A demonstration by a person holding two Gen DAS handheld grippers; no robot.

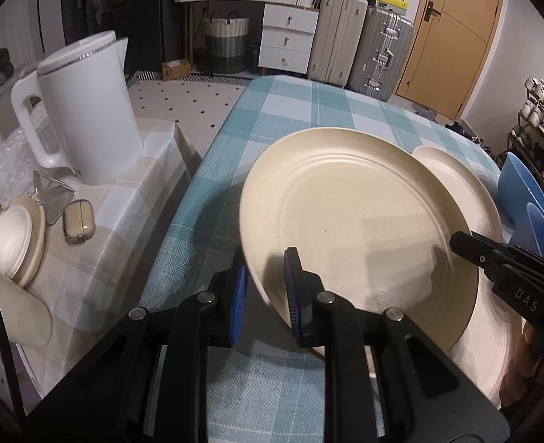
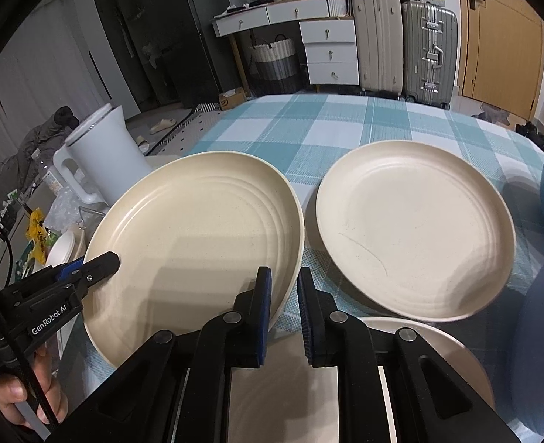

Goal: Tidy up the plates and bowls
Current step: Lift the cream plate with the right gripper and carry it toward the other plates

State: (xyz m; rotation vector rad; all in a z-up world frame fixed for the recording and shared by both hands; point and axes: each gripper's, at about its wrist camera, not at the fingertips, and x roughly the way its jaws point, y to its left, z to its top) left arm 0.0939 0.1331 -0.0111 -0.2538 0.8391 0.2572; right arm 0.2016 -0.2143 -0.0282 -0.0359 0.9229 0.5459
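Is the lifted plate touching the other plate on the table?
Apart. The right wrist view shows checked cloth between the lifted plate and the other plate.

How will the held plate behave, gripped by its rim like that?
The plate is likely stiff: it hangs tilted without sagging. Its matte speckled surface suggests decent grip. Held at opposite rims by the left gripper and right gripper, it may pivot.

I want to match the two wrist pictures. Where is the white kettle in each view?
Left wrist: white kettle stands large at upper left, on the beige-checked surface.
Right wrist: white kettle is smaller, at middle left, behind the lifted plate.
Shared landmark: the silver suitcase at the back.
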